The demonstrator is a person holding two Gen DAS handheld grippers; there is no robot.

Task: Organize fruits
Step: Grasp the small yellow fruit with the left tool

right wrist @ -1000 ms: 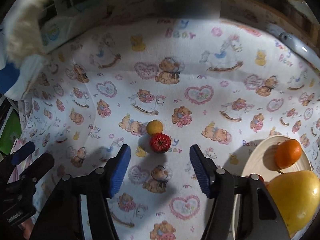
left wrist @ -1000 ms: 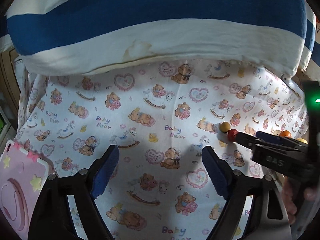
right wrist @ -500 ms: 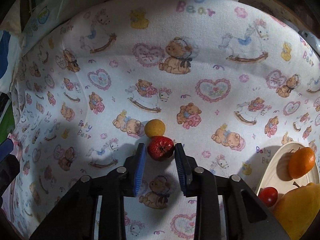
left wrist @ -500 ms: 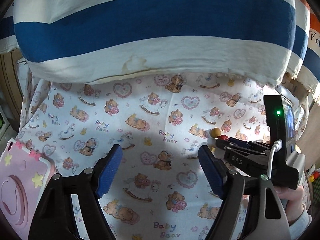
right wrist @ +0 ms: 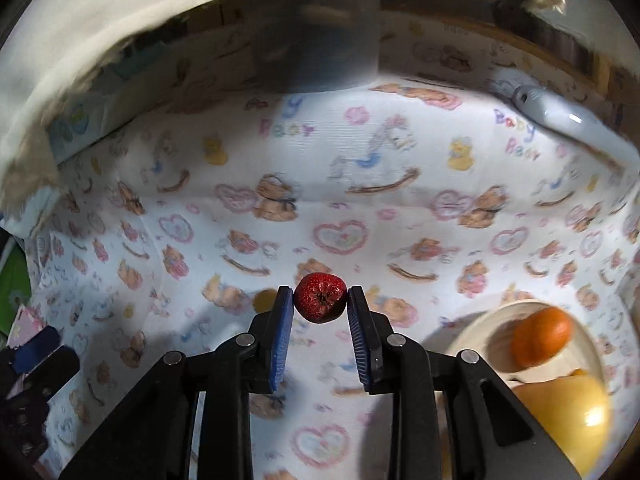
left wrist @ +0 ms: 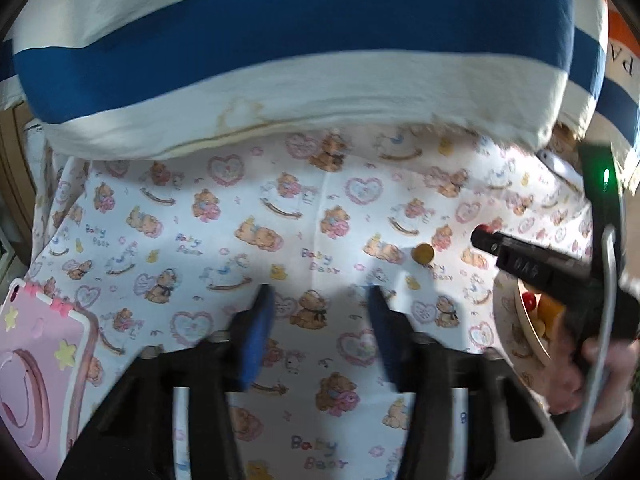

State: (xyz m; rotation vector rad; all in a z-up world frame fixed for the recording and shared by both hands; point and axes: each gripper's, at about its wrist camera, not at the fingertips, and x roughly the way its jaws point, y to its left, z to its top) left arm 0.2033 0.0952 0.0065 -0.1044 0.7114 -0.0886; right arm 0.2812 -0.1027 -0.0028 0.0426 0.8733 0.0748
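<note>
R. gripper (right wrist: 320,306) clamps small red strawberry (right wrist: 320,297) at frame centre; orange, pear sit on cream plate (right wrist: 486,326) lower right, small yellow fruit (left wrist: 423,253) left; L. gripper (left wrist: 320,334) apart, empty.

right gripper (right wrist: 320,300) clamped, left gripper (left wrist: 320,300) agape

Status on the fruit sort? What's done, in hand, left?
Done: an orange, a yellow fruit and a small red one sit on the plate. In hand: right gripper clamps the strawberry. Left: the small yellow fruit lies on the sheet; left gripper open, empty.
</note>
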